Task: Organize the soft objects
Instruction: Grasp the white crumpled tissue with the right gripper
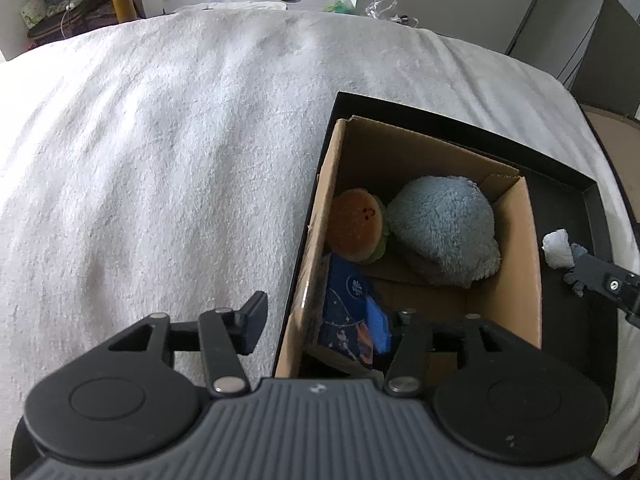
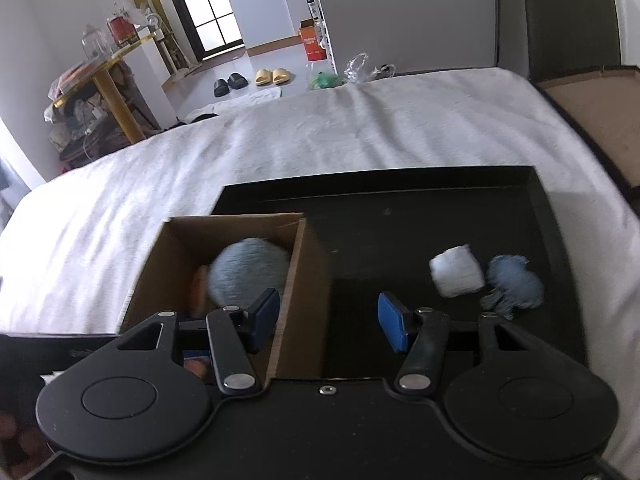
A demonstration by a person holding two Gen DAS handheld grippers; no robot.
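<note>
Two plush toys (image 1: 444,232) in cardboard box (image 1: 532,280); two soft bundles (image 2: 456,276) on black tray (image 2: 400,200).

Open hand-held gripper (image 2: 328,322) over black tray (image 2: 400,200), cardboard box (image 2: 296,280) w/ plush

Beyond the bed's (image 2: 320,140) far edge you see black slippers (image 2: 229,82) beside yellow slippers (image 2: 272,77). An orange carton (image 2: 311,42) stands behind them. A cluttered wooden table (image 2: 100,76) sits left of the slippers.

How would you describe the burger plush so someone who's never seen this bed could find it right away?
On the white blanket sits a black tray, and inside it stands an open cardboard box. The burger plush lies in that box, against the wall nearest the open blanket, touching a fluffy blue-grey plush. It is the only orange, smooth, round thing there, with a tiny face on its bun.
</note>
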